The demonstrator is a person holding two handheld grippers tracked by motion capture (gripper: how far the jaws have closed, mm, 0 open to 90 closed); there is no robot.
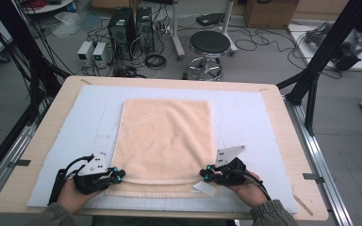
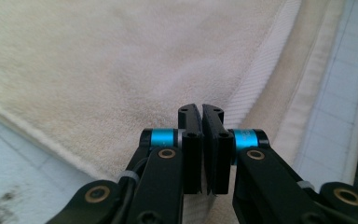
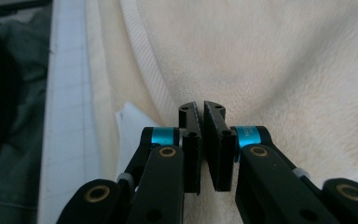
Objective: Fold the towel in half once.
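Note:
A peach towel [image 1: 165,136] lies flat on the pale mat [image 1: 250,113], its top layer folded back short of a lower strip along the near edge. My left gripper [image 1: 121,175] sits at the towel's near left corner, and my right gripper [image 1: 201,174] at its near right corner. In the left gripper view the gripper [image 2: 201,112] has its jaws pressed together over the towel's woven border [image 2: 256,79]. The right gripper [image 3: 202,109] is likewise shut over the towel [image 3: 270,70]. I cannot see fabric pinched between either pair. A white label [image 3: 130,126] pokes out beside the right jaws.
The mat covers most of a wooden table [image 1: 285,127], whose near edge runs just past the person's hands. Beyond the far edge stand a black stool [image 1: 209,44], computer towers [image 1: 122,26] and loose cables on the floor. A black frame post [image 1: 325,47] rises at right.

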